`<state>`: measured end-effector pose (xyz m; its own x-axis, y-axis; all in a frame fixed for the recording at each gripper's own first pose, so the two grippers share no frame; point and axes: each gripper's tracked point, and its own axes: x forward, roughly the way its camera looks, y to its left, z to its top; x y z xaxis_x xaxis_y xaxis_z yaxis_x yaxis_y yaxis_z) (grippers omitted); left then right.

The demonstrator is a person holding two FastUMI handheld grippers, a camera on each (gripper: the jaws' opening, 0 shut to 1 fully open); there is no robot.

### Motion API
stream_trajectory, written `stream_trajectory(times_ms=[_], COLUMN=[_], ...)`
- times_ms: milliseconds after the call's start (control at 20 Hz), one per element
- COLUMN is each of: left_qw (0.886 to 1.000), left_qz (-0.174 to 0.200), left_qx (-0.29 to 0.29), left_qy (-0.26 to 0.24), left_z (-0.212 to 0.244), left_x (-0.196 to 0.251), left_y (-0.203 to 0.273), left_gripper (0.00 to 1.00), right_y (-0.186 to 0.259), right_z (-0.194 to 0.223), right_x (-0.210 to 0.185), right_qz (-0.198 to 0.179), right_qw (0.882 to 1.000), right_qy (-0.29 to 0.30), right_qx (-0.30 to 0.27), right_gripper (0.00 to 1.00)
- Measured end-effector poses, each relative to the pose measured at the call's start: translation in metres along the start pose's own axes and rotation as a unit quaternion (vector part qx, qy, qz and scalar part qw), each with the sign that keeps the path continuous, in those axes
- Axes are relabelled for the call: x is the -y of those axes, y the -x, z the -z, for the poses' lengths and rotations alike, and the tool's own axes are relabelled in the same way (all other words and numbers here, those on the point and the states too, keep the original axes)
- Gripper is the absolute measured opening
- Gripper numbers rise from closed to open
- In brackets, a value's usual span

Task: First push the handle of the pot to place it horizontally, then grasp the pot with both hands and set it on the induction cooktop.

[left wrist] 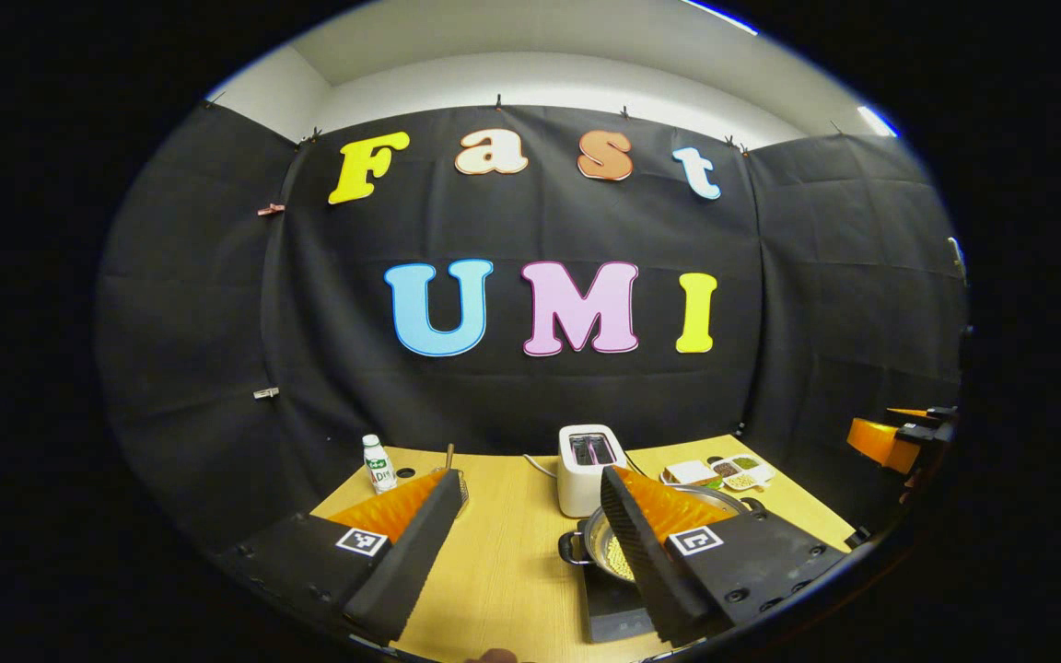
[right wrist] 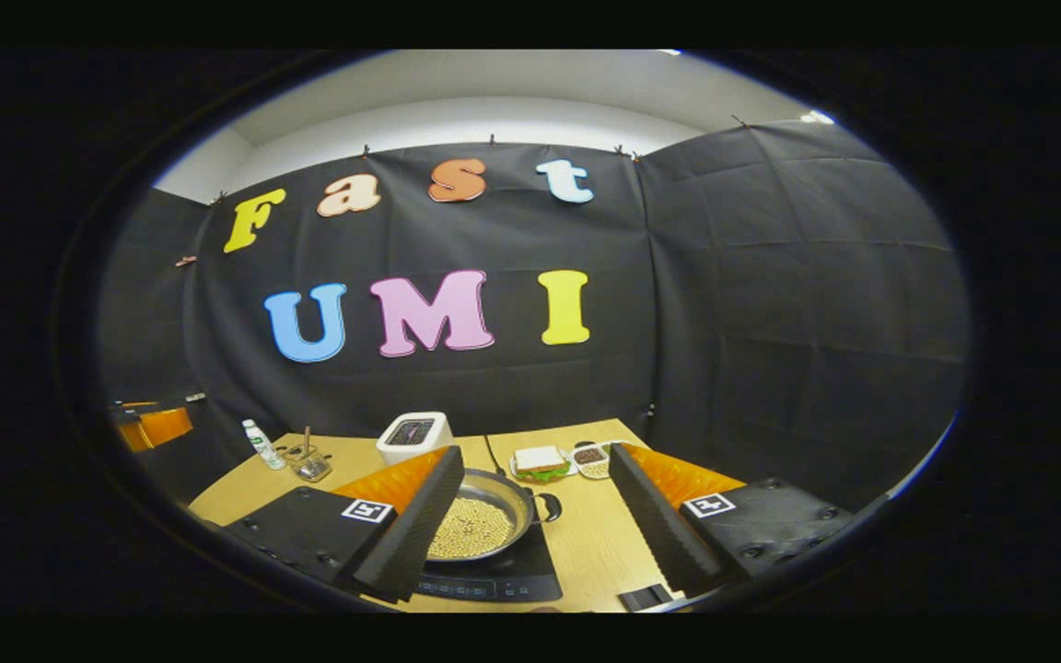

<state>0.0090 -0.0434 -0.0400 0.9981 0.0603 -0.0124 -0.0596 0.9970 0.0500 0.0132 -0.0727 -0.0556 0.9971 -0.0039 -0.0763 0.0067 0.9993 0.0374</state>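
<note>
Your pot (right wrist: 480,525) already sits on the cooktop (right wrist: 494,578), near the table's (left wrist: 512,562) front edge, with pale beans or grains inside. In the right gripper view its one visible side handle (right wrist: 549,505) points toward the table's right end; in the left gripper view the other handle (left wrist: 572,546) points toward the left end. So its long axis looks to run along the table edge, handle to handle, which I judge to be the horizontal lie the task wants.

Your left gripper (left wrist: 530,562) is held apart, gripping nothing, and the pot lies just right of its gap, partly behind its right finger. Your right gripper (right wrist: 535,543) is also spread wide and empty, with the pot just left of its gap, behind its left finger.

The pot therefore sits between your two hands, neither clearly nearer. From this, the placing looks done.
</note>
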Motion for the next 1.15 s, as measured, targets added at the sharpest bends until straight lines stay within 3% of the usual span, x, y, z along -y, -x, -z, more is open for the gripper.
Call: stream_trajectory(times_ms=[250,400,750,1150], left_qw=[1.0,0.999,0.998,0.997], left_qz=[0.0,-0.01,-0.006,-0.037], left_qx=[0.01,0.031,0.023,0.023], left_qy=[0.011,0.011,0.06,0.067], left_z=[0.005,0.003,0.026,0.034], left_x=[-0.018,-0.027,-0.017,-0.051], left_y=[0.039,0.051,0.072,0.074], left_gripper=[0.94,0.95,0.95,0.95], right_y=[0.039,0.058,0.06,0.056], right_z=[0.005,0.006,0.016,0.009], right_x=[-0.005,-0.018,-0.036,-0.055], right_qz=[0.012,-0.001,-0.026,-0.046], right_qw=[1.0,1.0,0.999,0.999], right_qy=[0.023,0.02,0.021,0.027], right_qx=[0.008,0.011,-0.015,-0.005], right_gripper=[0.99,0.98,0.98,0.99])
